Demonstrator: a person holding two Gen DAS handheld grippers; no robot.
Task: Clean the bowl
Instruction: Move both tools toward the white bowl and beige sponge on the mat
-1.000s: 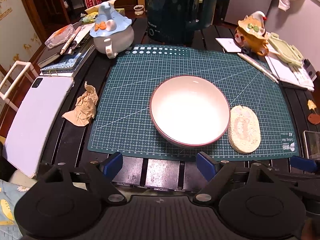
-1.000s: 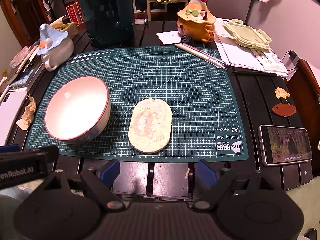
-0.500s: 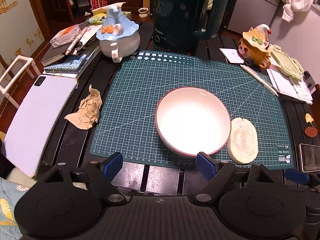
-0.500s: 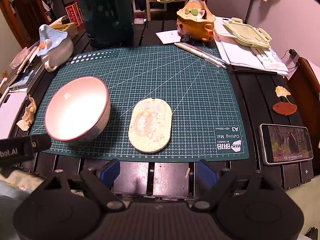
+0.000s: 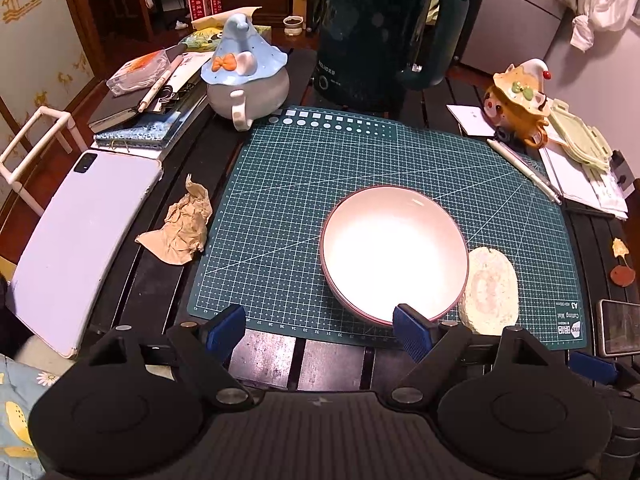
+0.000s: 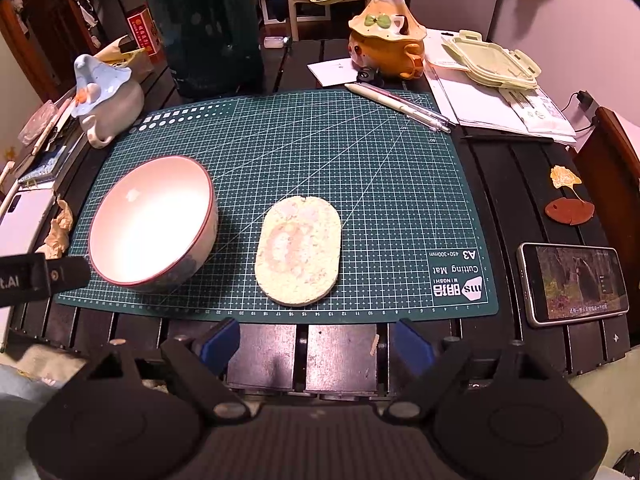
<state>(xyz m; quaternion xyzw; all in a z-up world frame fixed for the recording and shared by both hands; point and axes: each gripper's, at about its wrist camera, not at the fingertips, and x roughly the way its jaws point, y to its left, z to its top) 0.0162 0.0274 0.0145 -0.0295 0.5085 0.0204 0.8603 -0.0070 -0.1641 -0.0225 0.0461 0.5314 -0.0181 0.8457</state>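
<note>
A white bowl with a dark red rim (image 5: 394,250) (image 6: 152,218) stands upright on the green cutting mat (image 5: 304,184) (image 6: 360,168). An oval pale yellow sponge (image 5: 488,292) (image 6: 299,250) lies flat on the mat just right of the bowl. My left gripper (image 5: 320,330) is open near the mat's front edge, its right blue pad close to the bowl's near rim. My right gripper (image 6: 316,342) is open over the table's front slats, a short way in front of the sponge. Neither holds anything.
A dark green kettle (image 5: 384,32) stands behind the mat. A blue-lidded mug (image 5: 246,80) and a crumpled brown paper (image 5: 182,224) lie left, with a white tablet (image 5: 76,240). An orange-lidded mug (image 6: 384,48), pens (image 6: 400,106) and a phone (image 6: 574,282) are right.
In the left wrist view the bowl and mat have shifted down and right, nearer the blue pads; that gripper has risen and swung left. The right wrist view is nearly unchanged.
</note>
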